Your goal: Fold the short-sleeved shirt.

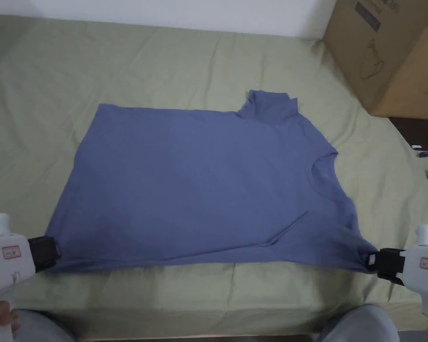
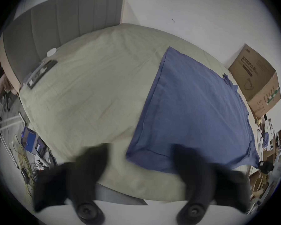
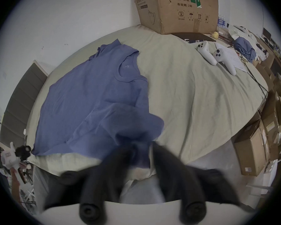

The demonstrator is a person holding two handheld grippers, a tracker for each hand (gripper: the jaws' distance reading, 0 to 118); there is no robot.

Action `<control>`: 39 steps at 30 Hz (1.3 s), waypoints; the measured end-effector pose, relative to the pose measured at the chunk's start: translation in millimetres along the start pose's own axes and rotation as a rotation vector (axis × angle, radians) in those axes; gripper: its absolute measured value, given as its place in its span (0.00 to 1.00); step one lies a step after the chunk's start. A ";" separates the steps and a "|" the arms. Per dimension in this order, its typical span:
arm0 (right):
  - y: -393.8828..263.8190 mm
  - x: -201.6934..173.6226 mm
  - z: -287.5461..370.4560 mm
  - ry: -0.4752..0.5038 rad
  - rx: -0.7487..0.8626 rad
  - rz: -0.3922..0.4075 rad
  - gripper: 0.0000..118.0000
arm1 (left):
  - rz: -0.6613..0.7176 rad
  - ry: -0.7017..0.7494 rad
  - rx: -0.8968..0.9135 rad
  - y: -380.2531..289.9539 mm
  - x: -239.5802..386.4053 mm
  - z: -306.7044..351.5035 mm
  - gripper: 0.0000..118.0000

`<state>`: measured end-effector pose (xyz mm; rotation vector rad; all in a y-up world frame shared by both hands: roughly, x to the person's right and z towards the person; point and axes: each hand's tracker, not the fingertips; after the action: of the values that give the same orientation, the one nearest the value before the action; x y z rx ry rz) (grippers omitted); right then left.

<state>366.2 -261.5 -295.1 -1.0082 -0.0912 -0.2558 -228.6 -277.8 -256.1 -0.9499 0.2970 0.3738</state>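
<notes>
One blue shirt [image 1: 199,187] is lying flat on the green bed [image 1: 199,62], neck toward the bed's right edge, hem along the left. One box [image 1: 387,53] is sitting at the far right corner; two white controllers [image 3: 216,56] are lying by the right edge. Left gripper [image 2: 139,157] is gaping wide at the shirt's near-left corner, gripping nothing. Right gripper [image 3: 143,149] is nearly closed, pinching the near sleeve, both jaws pressing on the cloth at the bed's near edge.
</notes>
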 end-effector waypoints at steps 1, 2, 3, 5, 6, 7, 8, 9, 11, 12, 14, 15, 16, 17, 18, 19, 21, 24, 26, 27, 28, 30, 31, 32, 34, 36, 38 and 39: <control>0.7 -1.3 1.8 -0.019 0.000 0.014 0.88 | -0.008 -0.001 0.006 2.7 -0.5 3.5 0.94; 1.7 -2.9 4.6 -0.054 -0.004 0.042 0.90 | -0.008 0.005 0.043 4.9 -2.8 10.6 0.94; 4.4 -4.3 9.1 -0.097 0.021 0.072 0.90 | -0.004 0.005 0.090 9.1 -3.4 20.1 0.94; 11.2 -13.0 22.9 -0.123 0.110 0.140 0.90 | -0.010 0.022 0.153 21.4 0.1 32.2 0.94; 15.0 -18.3 29.8 -0.128 0.139 0.165 0.90 | -0.030 -0.006 0.162 25.0 3.1 37.6 0.94; 20.3 -23.5 38.1 -0.129 0.185 0.184 0.90 | -0.040 -0.013 0.190 29.2 9.7 44.8 0.94; 25.4 -30.0 47.2 -0.118 0.241 0.190 0.90 | -0.050 -0.018 0.225 33.4 17.2 52.6 0.94; 30.3 -37.7 58.2 -0.094 0.308 0.188 0.90 | -0.066 -0.029 0.256 35.9 26.8 61.4 0.94; 37.1 -49.0 76.3 -0.045 0.415 0.184 0.90 | -0.115 -0.035 0.393 40.5 42.8 74.8 0.94; 39.5 -54.6 84.7 -0.027 0.465 0.176 0.90 | -0.140 -0.047 0.437 42.4 52.0 81.8 0.94; 42.4 -67.9 102.2 0.025 0.577 0.170 0.90 | -0.200 -0.086 0.507 44.2 71.1 94.1 0.94; 43.9 -70.7 106.0 0.043 0.619 0.170 0.91 | -0.226 -0.100 0.539 44.3 79.3 98.3 0.91; 44.8 -75.8 110.8 0.055 0.661 0.170 0.90 | -0.247 -0.109 0.576 44.4 88.3 102.3 0.87; 45.6 -82.2 115.1 0.065 0.701 0.178 0.90 | -0.268 -0.113 0.608 43.7 97.0 104.9 0.81; 46.4 -87.2 117.7 0.067 0.724 0.183 0.89 | -0.286 -0.121 0.628 41.9 102.3 105.0 0.71; 47.9 -91.4 117.2 0.076 0.746 0.183 0.86 | -0.296 -0.125 0.636 40.8 108.9 105.2 0.62; 50.0 -99.7 116.8 0.095 0.752 0.187 0.57 | -0.294 -0.152 0.652 39.2 116.8 106.0 0.33; 48.4 -114.3 116.5 0.133 0.749 0.186 0.00 | -0.266 -0.216 0.664 36.5 122.2 103.8 0.00; 44.2 -121.9 114.2 0.117 0.764 0.191 0.00 | -0.247 -0.196 0.692 31.9 125.5 102.5 0.00; 41.6 -127.1 114.7 0.127 0.760 0.213 0.00 | -0.247 -0.215 0.679 32.6 124.7 102.2 0.00; 41.0 -129.2 114.2 0.137 0.749 0.218 0.00 | -0.239 -0.226 0.664 32.3 124.8 101.6 0.00; 39.4 -132.4 112.0 0.146 0.734 0.203 0.00 | -0.238 -0.239 0.658 32.1 124.0 100.2 0.00; 39.2 -133.5 111.1 0.153 0.728 0.197 0.00 | -0.239 -0.236 0.659 31.4 123.7 99.6 0.00; 38.3 -134.6 110.2 0.150 0.726 0.196 0.00 | -0.246 -0.233 0.658 31.5 123.0 99.4 0.00; 37.1 -135.6 108.5 0.153 0.719 0.203 0.00 | -0.252 -0.234 0.647 33.8 122.4 98.4 0.00; 37.9 -134.5 105.2 0.157 0.707 0.204 0.00 | -0.249 -0.244 0.626 37.9 117.7 96.2 0.00; 37.1 -134.2 102.9 0.157 0.697 0.204 0.00 | -0.249 -0.224 0.596 42.7 112.9 91.7 0.03; 39.1 -130.5 98.6 0.157 0.687 0.203 0.00 | -0.259 -0.215 0.563 46.0 108.5 89.5 0.22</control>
<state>254.2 -136.2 -300.0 -0.3076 0.0657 -0.1011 -144.0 -159.8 -284.6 -0.3816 0.0701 0.1366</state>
